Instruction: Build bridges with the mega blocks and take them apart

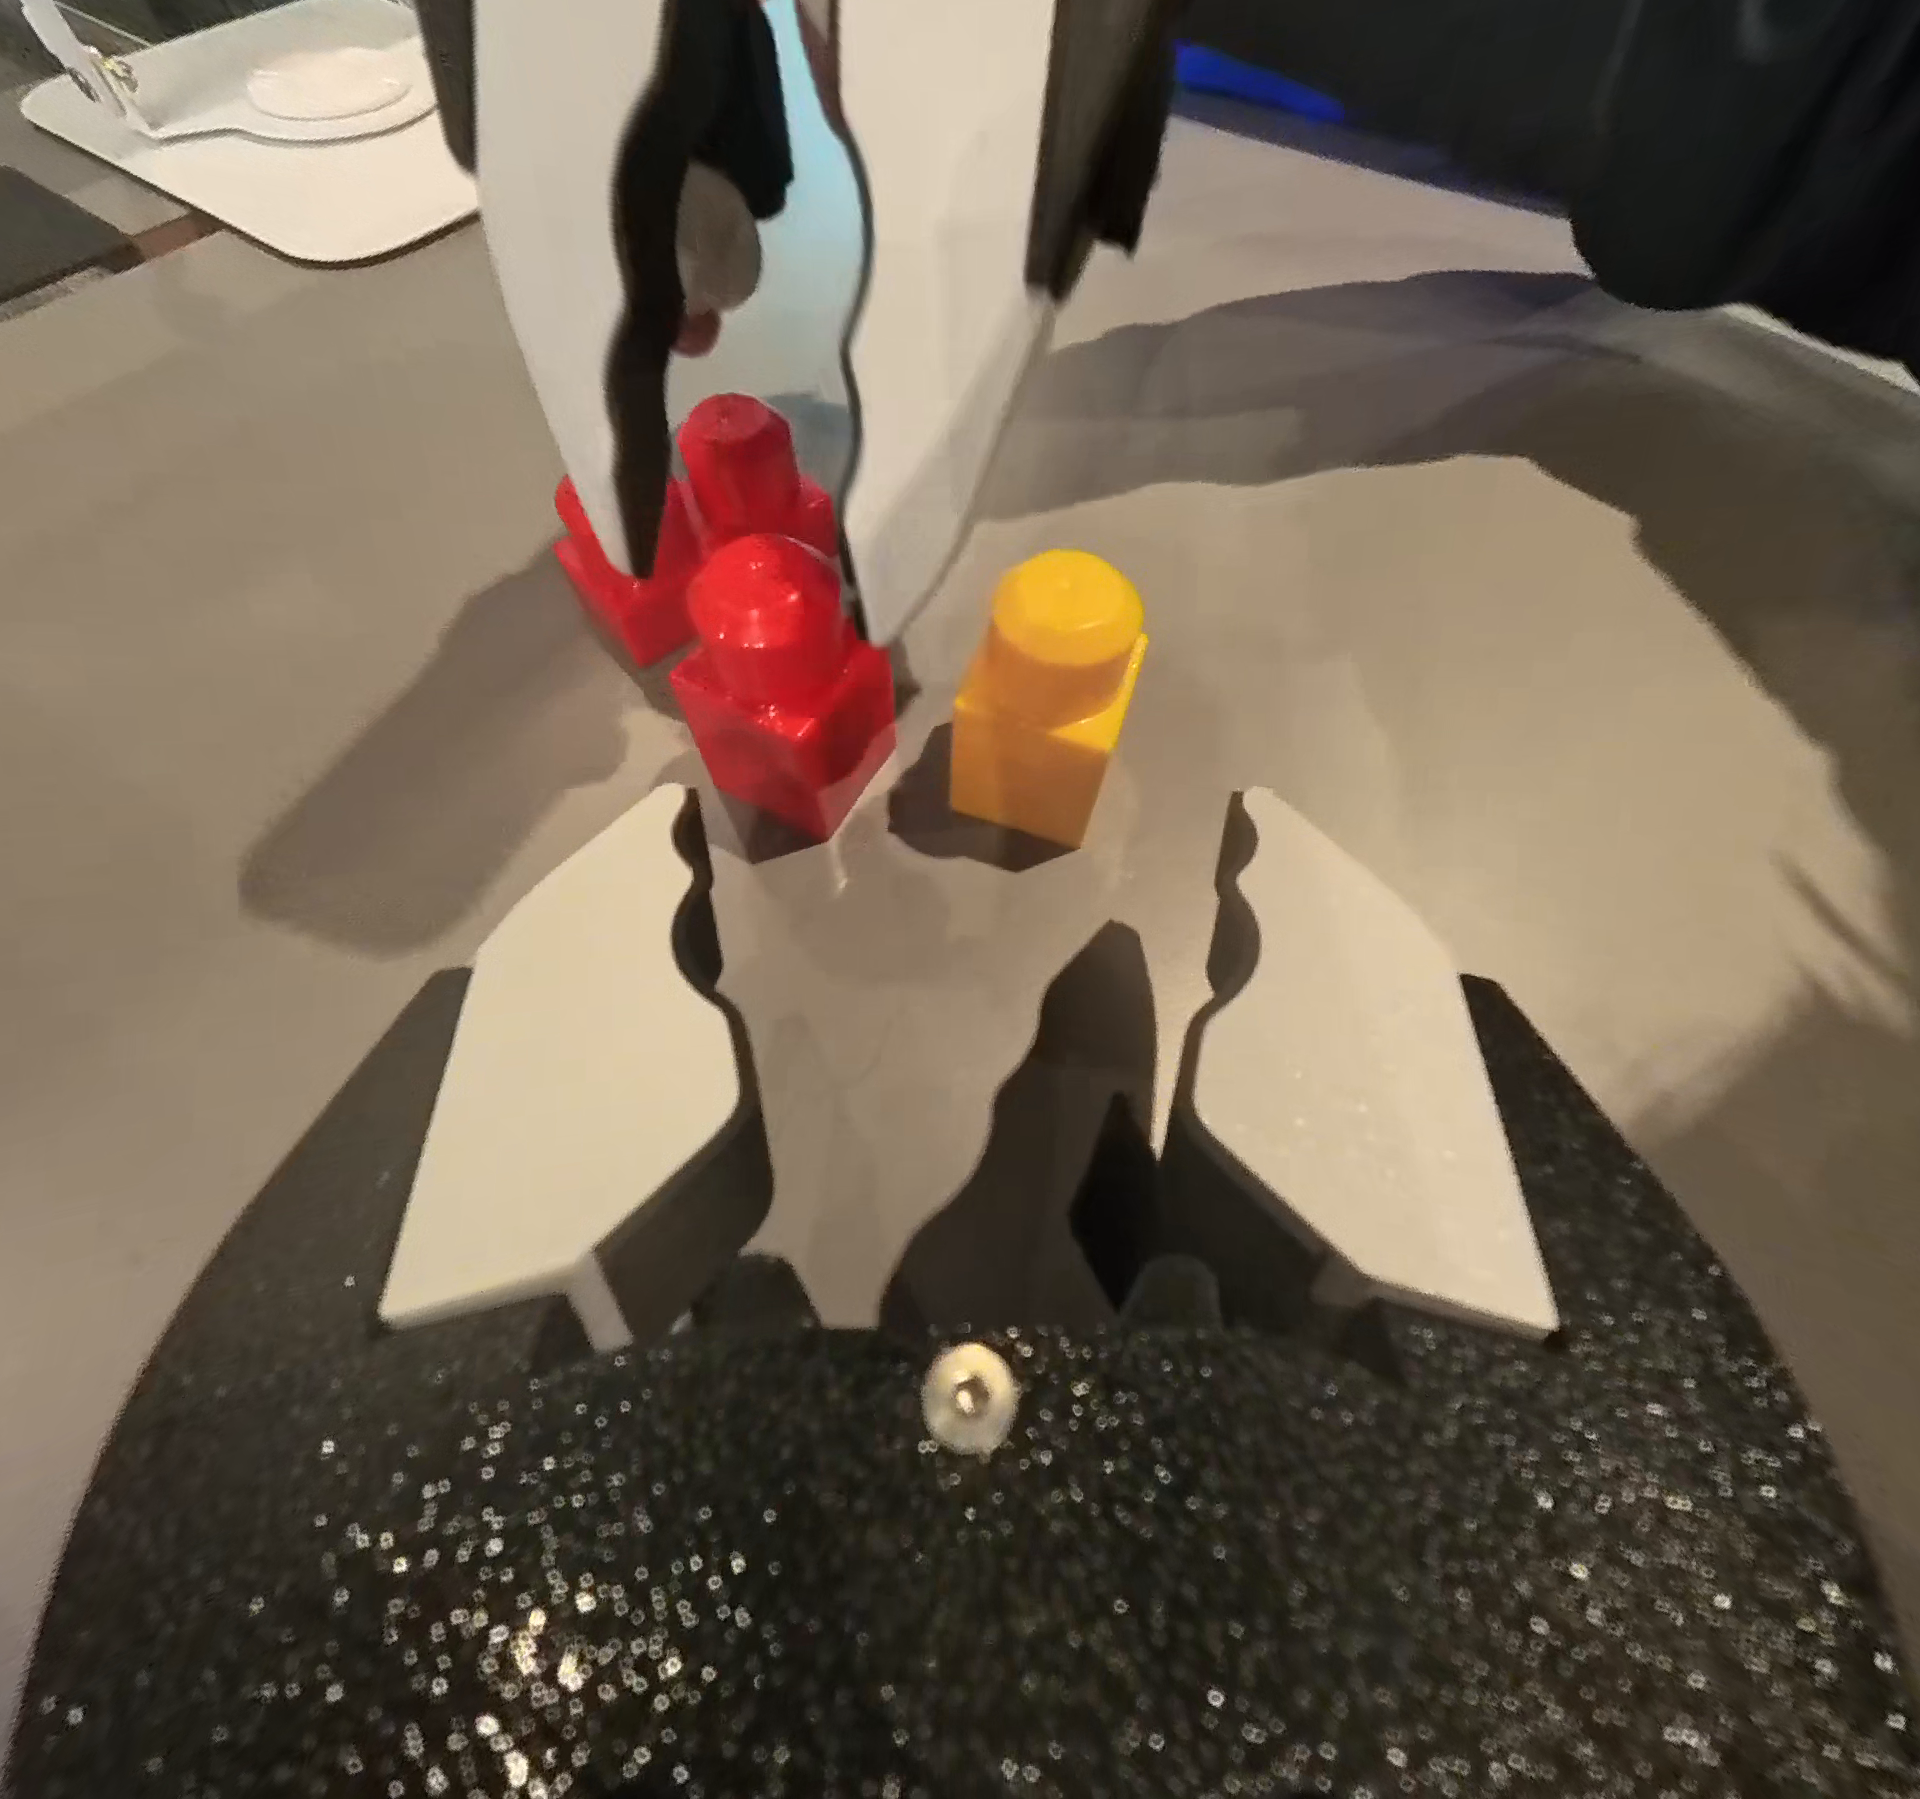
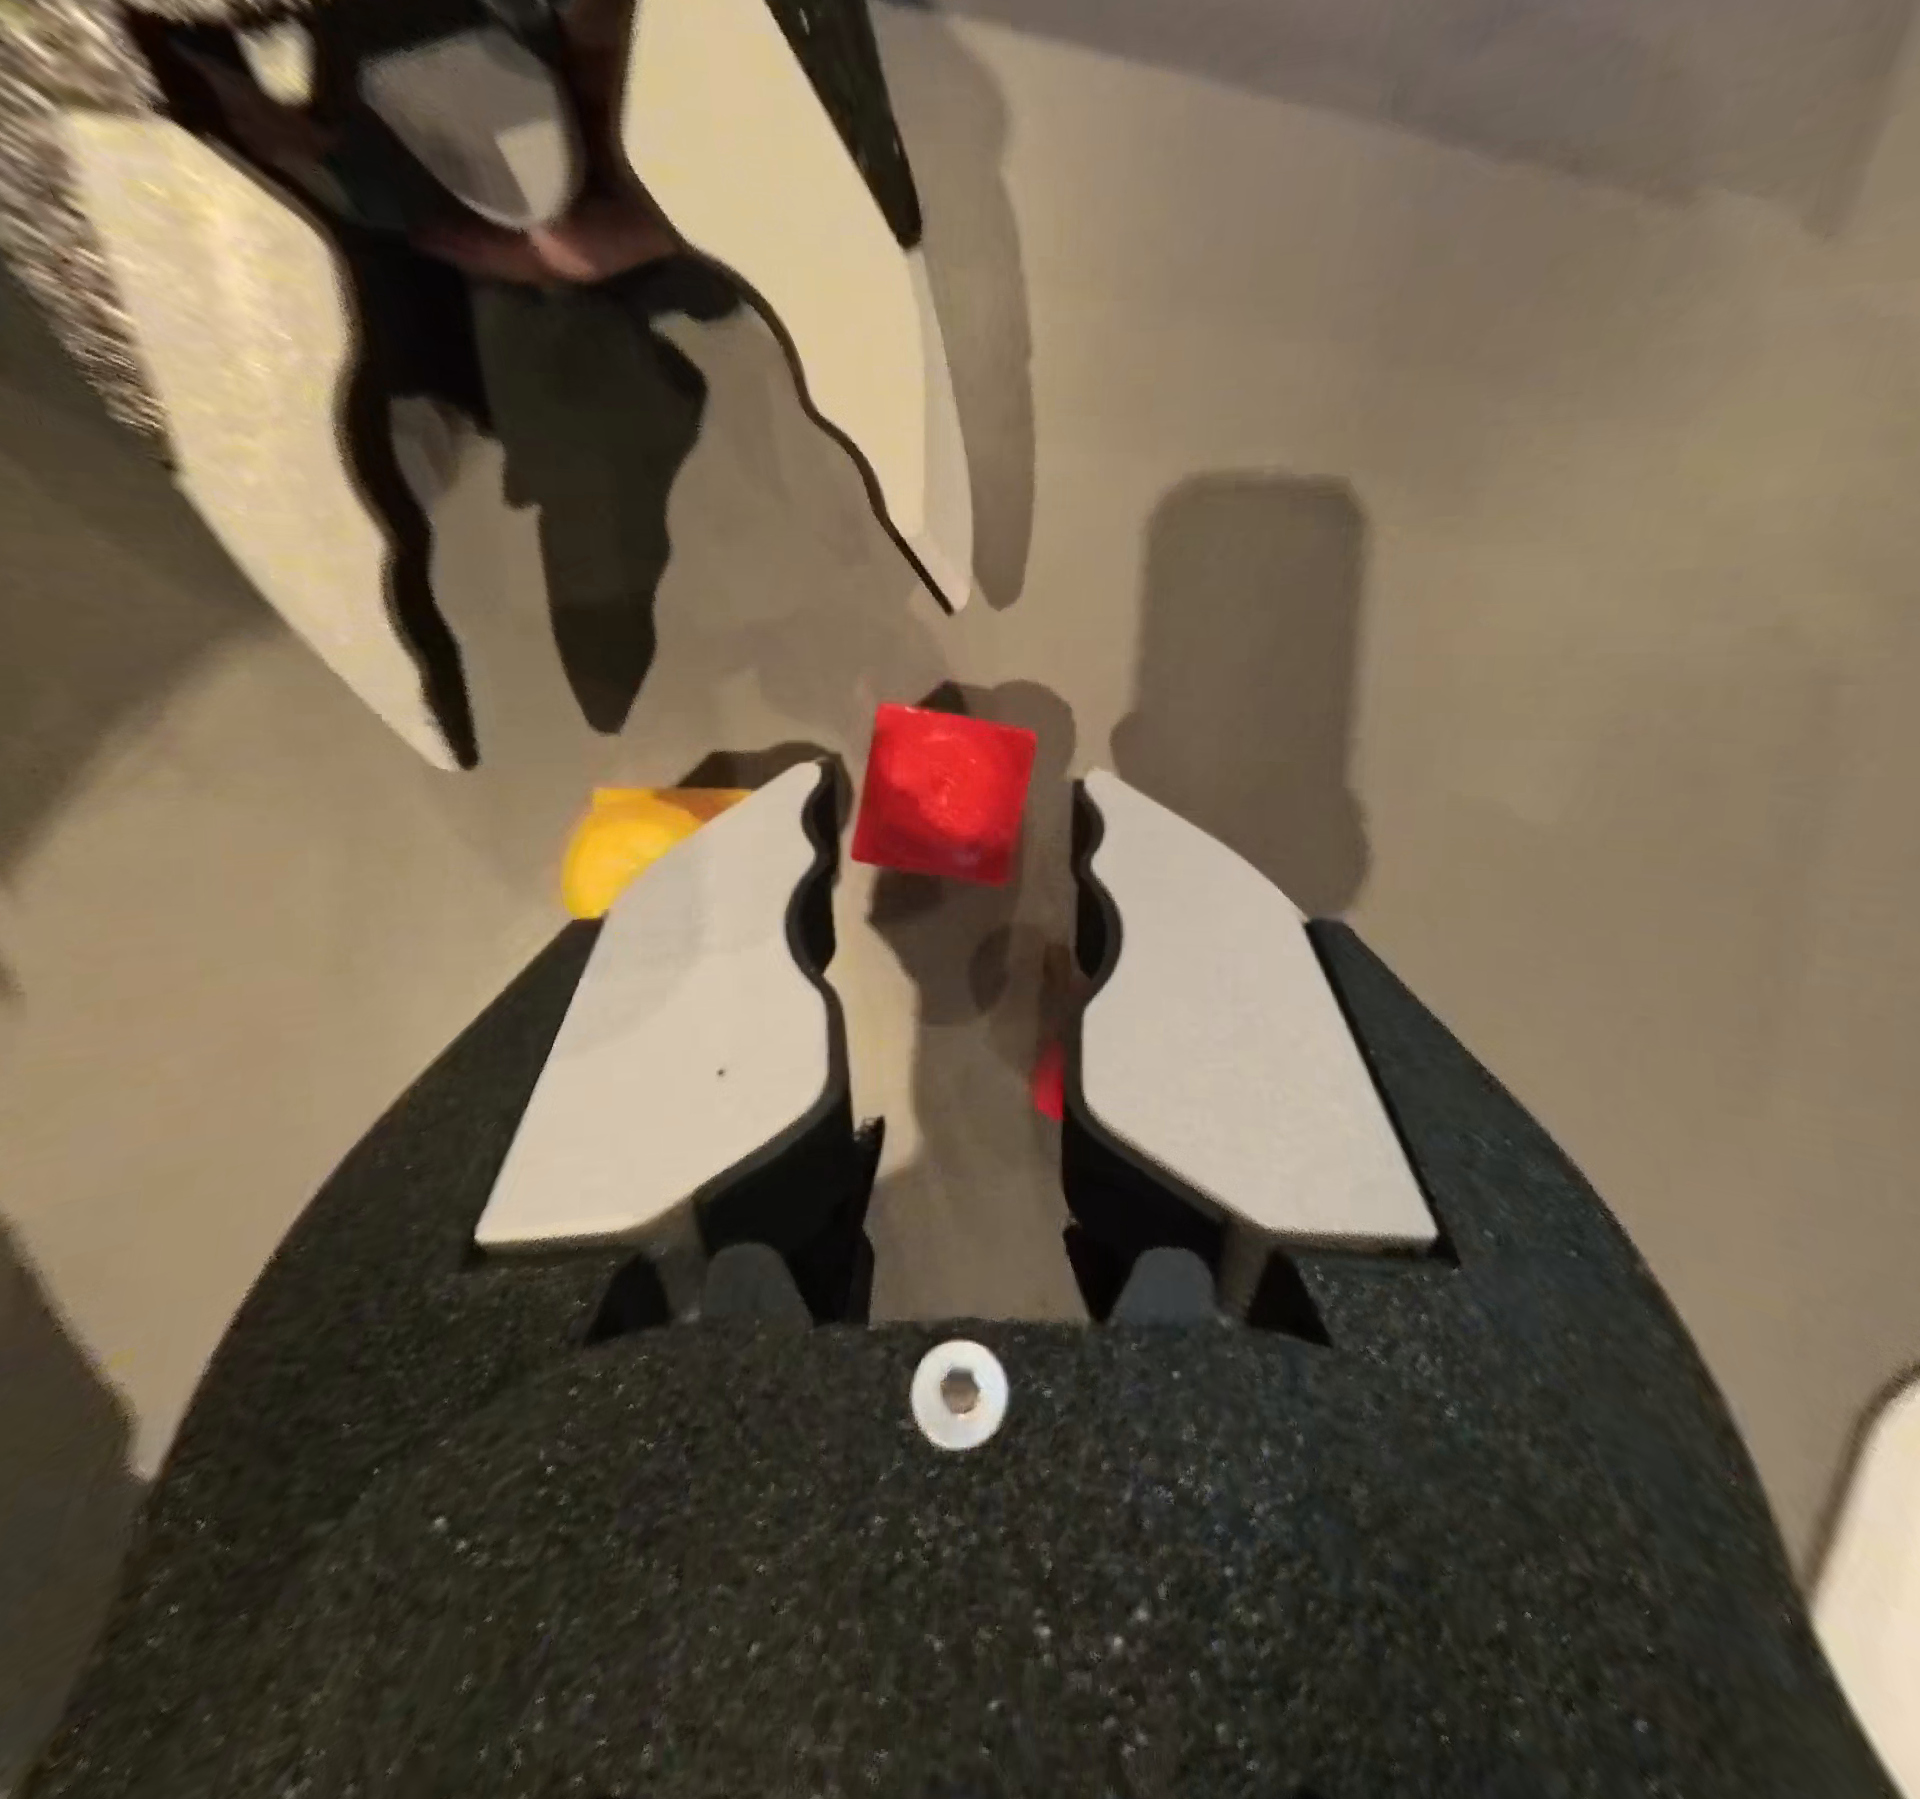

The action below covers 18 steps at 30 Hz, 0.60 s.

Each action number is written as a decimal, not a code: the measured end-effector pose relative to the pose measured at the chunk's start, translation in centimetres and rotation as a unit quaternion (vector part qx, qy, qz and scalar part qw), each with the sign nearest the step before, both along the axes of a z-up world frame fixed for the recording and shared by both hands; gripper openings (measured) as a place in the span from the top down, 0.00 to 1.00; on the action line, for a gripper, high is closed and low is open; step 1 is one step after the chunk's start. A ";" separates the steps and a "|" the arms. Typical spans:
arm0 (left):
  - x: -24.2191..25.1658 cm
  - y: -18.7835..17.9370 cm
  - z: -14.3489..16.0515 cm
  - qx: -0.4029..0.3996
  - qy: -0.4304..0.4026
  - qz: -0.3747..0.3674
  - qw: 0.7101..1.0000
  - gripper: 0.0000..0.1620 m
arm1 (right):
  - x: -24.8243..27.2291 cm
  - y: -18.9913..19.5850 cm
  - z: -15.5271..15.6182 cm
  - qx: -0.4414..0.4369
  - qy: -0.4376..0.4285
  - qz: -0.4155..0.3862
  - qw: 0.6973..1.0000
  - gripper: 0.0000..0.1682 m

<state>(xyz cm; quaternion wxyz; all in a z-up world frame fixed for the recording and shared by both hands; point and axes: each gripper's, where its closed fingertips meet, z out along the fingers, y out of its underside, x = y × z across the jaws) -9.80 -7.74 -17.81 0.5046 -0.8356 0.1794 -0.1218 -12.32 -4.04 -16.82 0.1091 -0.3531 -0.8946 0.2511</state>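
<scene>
Three blocks stand on my grey table [image 1: 312,523]: a single red block [image 1: 784,710] nearest my left tongs [image 1: 966,814], a yellow block [image 1: 1044,700] just beside it on its right, apart from it, and a longer red block [image 1: 665,544] behind.

My left tongs hang low over the table with their jaws spread wide, holding nothing, and the two single blocks sit just beyond the fingertips.

My right tongs [image 2: 951,793] point down from above, jaws parted. In the left wrist view their tips [image 1: 748,596] straddle the longer red block, though I cannot tell whether the pads touch it. Through my right wrist view the single red block [image 2: 943,793] shows between the tips, and the yellow one [image 2: 623,840] peeks out beside my left finger.

A white tray [image 1: 260,160] lies far back on the left.
</scene>
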 end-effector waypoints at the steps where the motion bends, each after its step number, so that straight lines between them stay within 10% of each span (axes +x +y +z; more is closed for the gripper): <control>1: 0.0 0.0 0.0 0.000 0.000 0.001 1.000 0.42 | -0.1 0.2 -0.3 0.025 -0.002 0.002 1.000 0.78; 18: 0.7 0.7 -0.6 -0.005 0.031 0.002 0.999 0.39 | 2.4 0.1 -0.1 0.063 -0.015 0.116 0.991 0.83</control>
